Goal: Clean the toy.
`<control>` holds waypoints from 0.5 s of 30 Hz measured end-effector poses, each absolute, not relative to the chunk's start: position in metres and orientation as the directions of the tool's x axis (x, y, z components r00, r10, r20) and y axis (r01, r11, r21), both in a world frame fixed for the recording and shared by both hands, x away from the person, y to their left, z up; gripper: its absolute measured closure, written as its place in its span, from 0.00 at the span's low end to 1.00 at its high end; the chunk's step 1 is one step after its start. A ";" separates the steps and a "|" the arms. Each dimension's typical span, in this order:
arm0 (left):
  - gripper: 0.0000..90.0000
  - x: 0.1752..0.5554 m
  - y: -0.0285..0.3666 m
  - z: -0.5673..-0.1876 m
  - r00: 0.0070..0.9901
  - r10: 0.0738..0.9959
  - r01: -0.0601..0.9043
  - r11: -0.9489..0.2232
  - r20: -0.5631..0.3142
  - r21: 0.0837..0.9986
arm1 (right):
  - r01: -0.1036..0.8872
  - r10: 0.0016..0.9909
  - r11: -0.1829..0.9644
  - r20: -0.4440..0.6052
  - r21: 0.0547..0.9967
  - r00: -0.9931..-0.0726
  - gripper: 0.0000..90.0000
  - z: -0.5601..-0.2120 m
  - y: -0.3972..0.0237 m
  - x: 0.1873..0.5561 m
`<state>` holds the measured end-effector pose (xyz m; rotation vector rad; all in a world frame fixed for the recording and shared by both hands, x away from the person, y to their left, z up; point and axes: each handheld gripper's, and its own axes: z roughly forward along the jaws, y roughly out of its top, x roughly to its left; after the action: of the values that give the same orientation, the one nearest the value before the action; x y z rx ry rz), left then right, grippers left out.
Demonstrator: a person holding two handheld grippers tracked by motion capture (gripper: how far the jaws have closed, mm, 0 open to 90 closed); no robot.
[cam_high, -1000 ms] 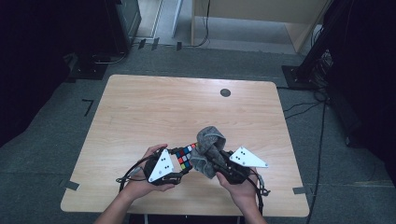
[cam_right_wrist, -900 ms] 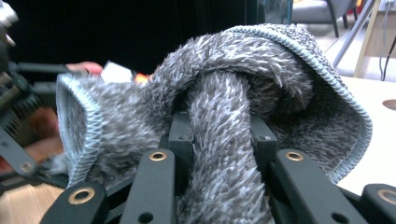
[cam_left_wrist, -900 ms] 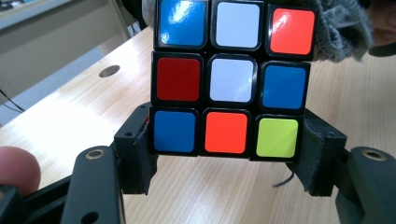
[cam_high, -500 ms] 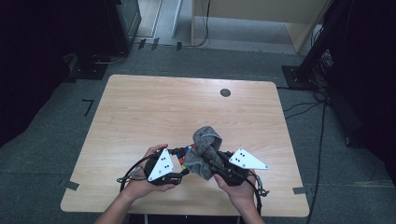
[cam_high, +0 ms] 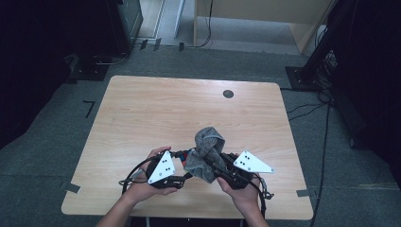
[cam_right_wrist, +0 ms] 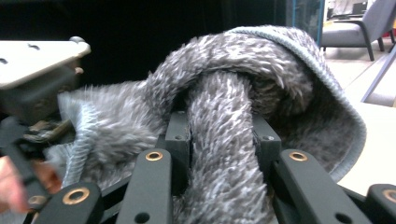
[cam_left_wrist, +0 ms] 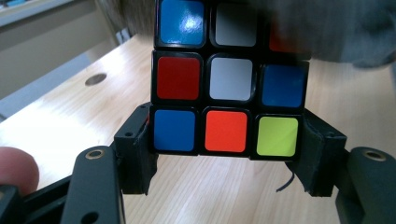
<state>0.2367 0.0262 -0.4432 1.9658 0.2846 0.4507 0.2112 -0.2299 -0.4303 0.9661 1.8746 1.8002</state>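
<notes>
A Rubik's cube (cam_left_wrist: 229,79) with blue, red, white, orange and yellow-green stickers sits clamped between the jaws of my left gripper (cam_left_wrist: 229,154), held by its bottom row. In the high view the left gripper (cam_high: 186,157) is near the table's front edge, and a bit of the cube (cam_high: 189,153) shows beside a fluffy grey cloth (cam_high: 208,150). My right gripper (cam_high: 216,164) is shut on a twisted fold of that cloth (cam_right_wrist: 261,84). The cloth bulges over the right gripper (cam_right_wrist: 222,135) and drapes against the cube's top.
The wooden table (cam_high: 189,113) has a round dark cable hole (cam_high: 228,93) at the back right, also visible as the hole (cam_left_wrist: 95,79). Both hands stay close together at the front middle. Dark stands and cables (cam_high: 326,118) surround the table on the floor.
The cloth has shifted slightly left against the cube, hiding more of its coloured faces. Both hands have barely moved.
</notes>
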 end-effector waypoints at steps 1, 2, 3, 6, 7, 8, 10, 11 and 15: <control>0.38 0.237 0.027 -0.443 0.901 0.393 -0.002 -0.417 0.182 0.909 | 0.237 0.691 -0.081 0.226 0.968 -0.687 0.76 -0.434 -0.234 0.214; 0.38 0.238 0.029 -0.442 0.902 0.394 0.002 -0.409 0.175 0.913 | 0.246 0.702 -0.079 0.229 0.966 -0.675 0.76 -0.436 -0.236 0.216; 0.38 0.239 0.031 -0.442 0.903 0.396 0.007 -0.398 0.165 0.917 | 0.250 0.727 -0.057 0.212 0.967 -0.653 0.76 -0.438 -0.239 0.218; 0.38 0.242 0.034 -0.441 0.902 0.406 0.022 -0.377 0.144 0.926 | 0.279 0.757 -0.079 0.240 0.957 -0.608 0.76 -0.440 -0.249 0.222; 0.38 0.243 0.034 -0.442 0.900 0.410 0.025 -0.386 0.147 0.922 | 0.278 0.755 -0.106 0.259 0.955 -0.602 0.76 -0.439 -0.252 0.222; 0.38 0.243 0.034 -0.443 0.898 0.413 0.027 -0.394 0.151 0.919 | 0.268 0.747 -0.129 0.271 0.955 -0.607 0.76 -0.436 -0.252 0.221; 0.38 0.243 0.032 -0.445 0.895 0.416 0.028 -0.413 0.162 0.910 | 0.242 0.724 -0.144 0.268 0.960 -0.635 0.76 -0.429 -0.249 0.216; 0.38 0.243 0.030 -0.446 0.895 0.416 0.028 -0.418 0.164 0.908 | 0.226 0.707 -0.141 0.257 0.964 -0.658 0.76 -0.425 -0.244 0.213; 0.38 0.238 0.026 -0.444 0.904 0.393 0.010 -0.412 0.168 0.911 | 0.186 0.661 -0.075 0.189 0.980 -0.726 0.76 -0.420 -0.225 0.203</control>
<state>0.2384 0.0263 -0.4445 1.9604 0.2938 0.4330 0.2032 -0.2253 -0.4201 0.9130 1.8526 1.8588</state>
